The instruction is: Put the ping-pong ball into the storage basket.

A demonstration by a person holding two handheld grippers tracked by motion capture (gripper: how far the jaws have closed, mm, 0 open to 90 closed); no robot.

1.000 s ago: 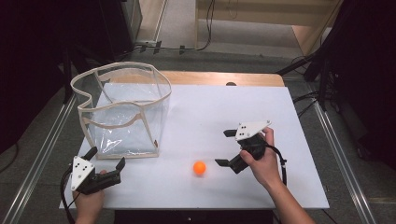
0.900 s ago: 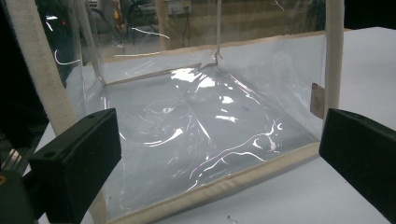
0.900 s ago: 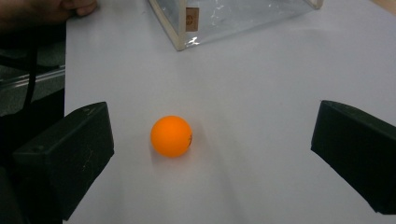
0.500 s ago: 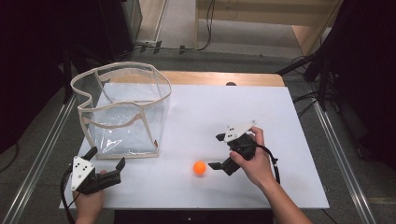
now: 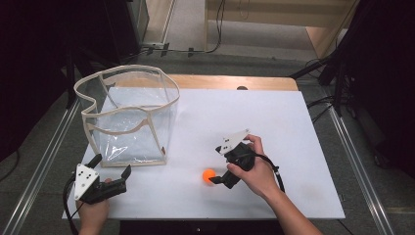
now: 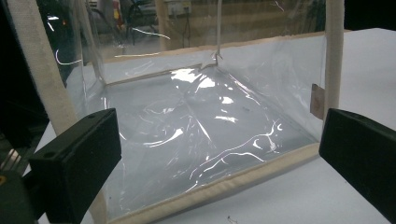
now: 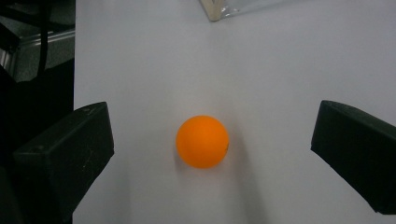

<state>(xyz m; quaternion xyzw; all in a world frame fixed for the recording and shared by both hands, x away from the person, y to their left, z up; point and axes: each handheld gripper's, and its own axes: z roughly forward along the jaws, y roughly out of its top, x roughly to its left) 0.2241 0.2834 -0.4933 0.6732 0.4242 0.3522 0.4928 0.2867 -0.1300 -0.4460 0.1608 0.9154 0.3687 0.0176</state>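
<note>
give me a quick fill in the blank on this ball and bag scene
1. The ball on the table is ____ in colour.
2. The right gripper has its jaws ____ on either side of the ball.
3. The left gripper points at the clear ____.
4. The bag stands with its mouth facing ____.

Missing words: orange; open; bag; up
</note>
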